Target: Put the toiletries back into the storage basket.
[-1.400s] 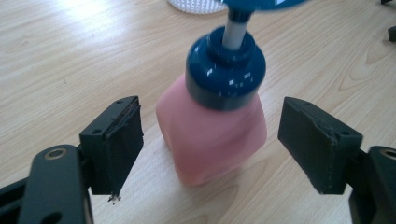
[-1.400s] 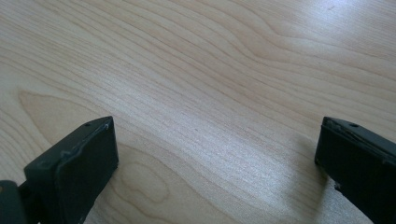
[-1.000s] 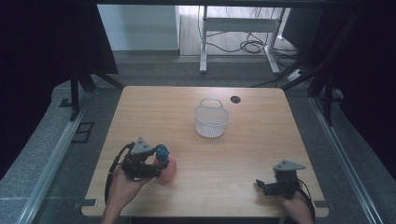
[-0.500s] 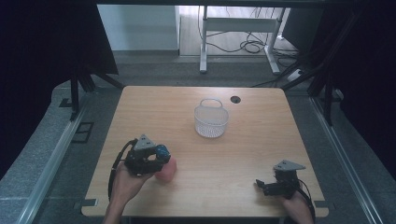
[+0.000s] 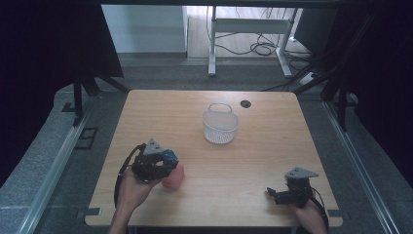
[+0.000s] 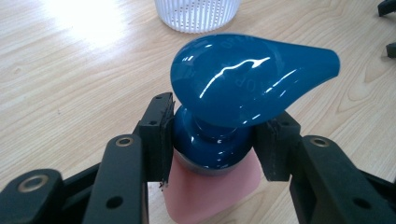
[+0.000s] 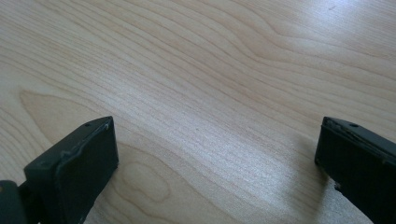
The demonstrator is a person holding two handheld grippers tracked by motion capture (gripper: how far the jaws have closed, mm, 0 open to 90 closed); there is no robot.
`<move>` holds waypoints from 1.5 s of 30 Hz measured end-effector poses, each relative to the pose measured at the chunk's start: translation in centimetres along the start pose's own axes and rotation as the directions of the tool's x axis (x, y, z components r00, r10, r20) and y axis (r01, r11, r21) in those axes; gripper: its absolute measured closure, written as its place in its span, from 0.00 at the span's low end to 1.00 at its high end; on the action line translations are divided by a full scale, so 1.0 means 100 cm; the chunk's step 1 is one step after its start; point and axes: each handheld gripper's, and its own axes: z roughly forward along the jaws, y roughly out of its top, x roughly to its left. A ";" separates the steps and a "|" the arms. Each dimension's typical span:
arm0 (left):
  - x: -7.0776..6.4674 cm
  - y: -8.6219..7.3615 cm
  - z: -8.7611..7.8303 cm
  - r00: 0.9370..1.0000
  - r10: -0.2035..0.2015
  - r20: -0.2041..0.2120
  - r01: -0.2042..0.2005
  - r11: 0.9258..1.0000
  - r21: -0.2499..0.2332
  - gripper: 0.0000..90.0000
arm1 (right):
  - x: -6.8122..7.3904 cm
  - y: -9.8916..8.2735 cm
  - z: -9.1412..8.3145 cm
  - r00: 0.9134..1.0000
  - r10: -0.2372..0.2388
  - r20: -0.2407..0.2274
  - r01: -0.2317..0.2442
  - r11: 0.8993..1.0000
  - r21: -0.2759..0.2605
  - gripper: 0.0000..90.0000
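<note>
surface: pale wooden tabletop with wavy grain [image 7: 224, 70], runs edge to edge, looks pretty clean

grain detail: there's an oval knot-like swirl in the wood [image 7: 144, 186] low down, just right of the left-hand jaw

right gripper [image 7: 217, 158]: its two black blocky jaws come up from the bottom corners, one at each side

jaw gap: standing wide apart, just bare wood between them, nothing pinched

left-hand jaw: flat matte pad facing inward, a bit of the arm behind it at the bottom corner

right-hand jaw: partly cut off by the frame edge, slightly ragged pad edge

shadow: soft dark patch on the wood just inside the right-hand jaw

light: brighter sheen across the top right of the wood
</note>
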 end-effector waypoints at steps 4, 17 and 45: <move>0.000 0.006 -0.002 1.000 0.008 -0.001 -0.008 1.000 -0.002 0.59 | 0.000 0.000 0.000 1.000 0.000 0.000 0.000 1.000 0.000 0.00; 0.000 0.034 -0.009 1.000 0.018 0.017 -0.017 1.000 -0.019 0.59 | 0.000 0.000 0.000 1.000 0.001 0.000 -0.001 1.000 0.000 0.00; 0.005 0.104 -0.006 0.999 0.036 0.022 -0.035 0.998 -0.047 0.59 | 0.001 0.000 0.000 1.000 -0.004 -0.005 0.004 1.000 0.000 0.00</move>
